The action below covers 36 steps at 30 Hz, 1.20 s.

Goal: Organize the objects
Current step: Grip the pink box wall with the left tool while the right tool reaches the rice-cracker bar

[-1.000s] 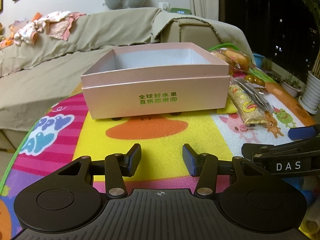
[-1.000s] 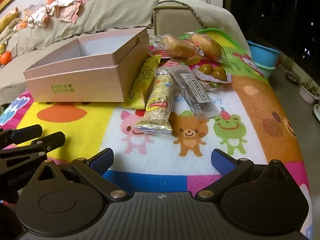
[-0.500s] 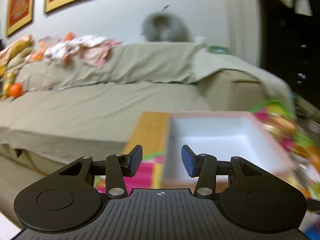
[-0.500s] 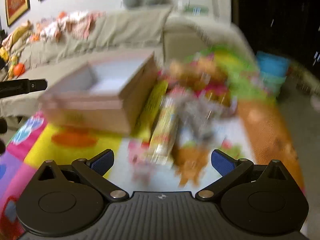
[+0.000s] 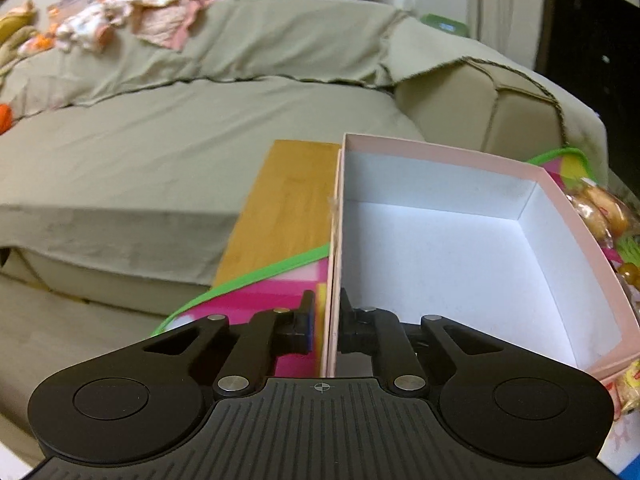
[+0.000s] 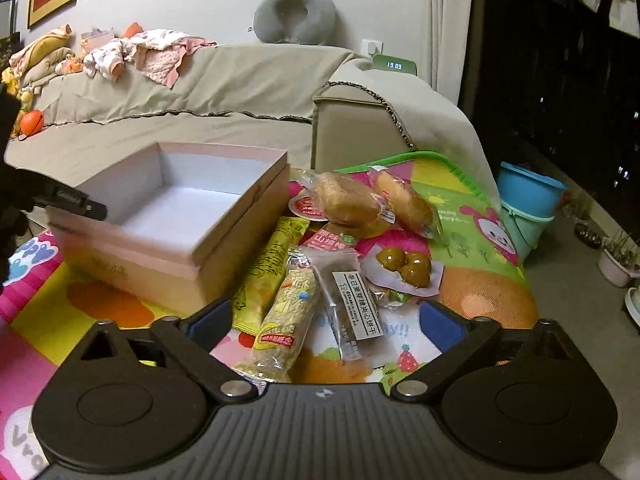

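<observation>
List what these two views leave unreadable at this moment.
- Left wrist view: the snacks are cut off by the right edge and the box wall.
- Left gripper: its pad contact on the box wall is hidden by the wall itself.
- Right wrist view: green print on the box front is blurred.
- Right gripper: jaws have just been closing, nothing gripped; the yellow packet is partly hidden by the oat bar.

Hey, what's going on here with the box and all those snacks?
A person holding a gripper in each hand is tidying snacks. The left gripper has just closed on the near side wall of the empty pink box. The right gripper is open, its jaws just narrowing slightly, hovering over the grain bar and the biscuit pack. The snacks lie on the mat beside the box; none is packed.
</observation>
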Each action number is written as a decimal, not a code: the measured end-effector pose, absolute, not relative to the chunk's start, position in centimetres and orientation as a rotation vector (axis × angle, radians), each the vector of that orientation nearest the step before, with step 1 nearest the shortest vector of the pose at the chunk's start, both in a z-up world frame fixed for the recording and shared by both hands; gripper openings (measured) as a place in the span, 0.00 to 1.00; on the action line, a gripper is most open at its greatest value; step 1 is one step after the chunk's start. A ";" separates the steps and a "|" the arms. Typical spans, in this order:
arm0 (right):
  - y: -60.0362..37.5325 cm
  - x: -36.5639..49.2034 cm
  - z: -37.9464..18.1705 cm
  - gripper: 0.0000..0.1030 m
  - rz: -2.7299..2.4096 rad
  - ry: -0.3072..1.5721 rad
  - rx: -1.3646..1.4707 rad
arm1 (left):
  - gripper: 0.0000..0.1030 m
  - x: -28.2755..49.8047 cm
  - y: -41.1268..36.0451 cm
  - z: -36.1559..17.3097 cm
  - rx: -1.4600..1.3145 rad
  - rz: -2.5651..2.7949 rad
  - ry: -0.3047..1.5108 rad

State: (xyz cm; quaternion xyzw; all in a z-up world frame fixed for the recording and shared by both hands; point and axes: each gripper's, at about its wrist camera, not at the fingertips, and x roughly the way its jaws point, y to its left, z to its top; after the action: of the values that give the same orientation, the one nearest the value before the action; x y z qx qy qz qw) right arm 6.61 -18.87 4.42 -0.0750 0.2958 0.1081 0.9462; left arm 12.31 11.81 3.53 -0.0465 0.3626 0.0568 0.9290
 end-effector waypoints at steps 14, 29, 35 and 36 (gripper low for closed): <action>-16.6 15.1 3.3 0.42 0.318 0.756 0.045 | 0.10 11.4 12.5 4.1 -0.121 0.114 0.740; -17.4 14.6 3.8 0.03 0.357 0.802 -0.101 | 0.10 11.5 11.0 4.1 -0.121 0.078 0.739; -20.2 12.3 6.1 0.02 0.342 0.781 -0.056 | 0.10 11.8 10.1 3.9 -0.136 0.068 0.728; -20.5 11.9 6.4 0.02 0.346 0.777 -0.052 | 0.10 11.7 10.2 3.8 -0.145 0.068 0.728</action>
State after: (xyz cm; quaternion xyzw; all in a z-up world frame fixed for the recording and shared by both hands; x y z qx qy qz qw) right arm 11.91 -20.52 6.43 -0.0252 0.3766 0.1680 0.9107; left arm 11.75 10.15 3.82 -0.0707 0.3557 0.0332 0.9313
